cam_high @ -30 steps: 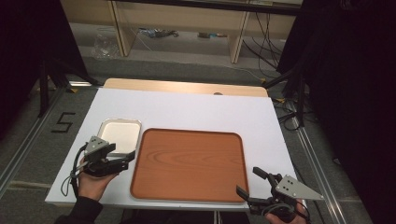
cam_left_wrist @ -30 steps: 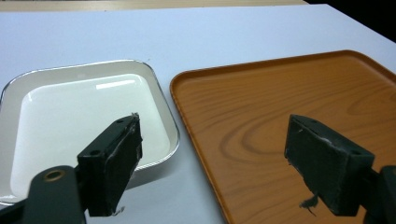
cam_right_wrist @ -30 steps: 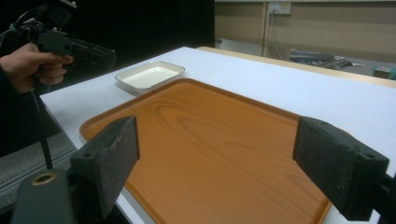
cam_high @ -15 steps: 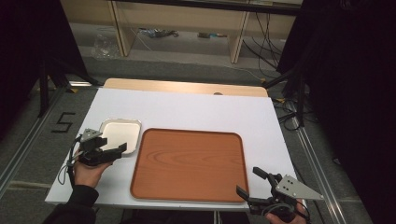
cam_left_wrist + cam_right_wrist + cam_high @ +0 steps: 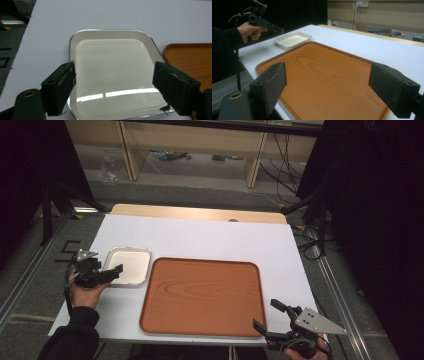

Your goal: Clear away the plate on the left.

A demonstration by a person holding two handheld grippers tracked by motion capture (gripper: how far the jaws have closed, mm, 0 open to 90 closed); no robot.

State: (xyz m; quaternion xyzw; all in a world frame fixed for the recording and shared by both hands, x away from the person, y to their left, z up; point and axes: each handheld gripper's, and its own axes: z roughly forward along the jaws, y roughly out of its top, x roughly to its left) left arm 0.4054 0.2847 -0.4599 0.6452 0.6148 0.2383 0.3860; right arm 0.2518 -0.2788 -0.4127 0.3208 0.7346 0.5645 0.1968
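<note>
A white desk (image 5: pixel 200 237) stands in a dim room, with a wooden strip along its far edge and shelving and loose cables on the floor beyond. A large brown wood-grain tray (image 5: pixel 202 296) lies flat on the near half of the desk. Just to its left lies a small white tray with a metallic rim (image 5: pixel 128 266), close beside the brown tray; whether the two rims touch cannot be told. Both trays are empty.

The left claw (image 5: pixel 111 272), held in the person's left hand (image 5: pixel 85 292), hangs at the near-left edge of the small tray. In the left gripper view its jaws stand wide apart, one over the tray's left rim and one near its right rim, gripping nothing. The right claw (image 5: pixel 267 317) sits at the near-right corner of the desk, by the brown tray's near-right corner, jaws spread wide and empty, pointing across the brown tray.
</note>
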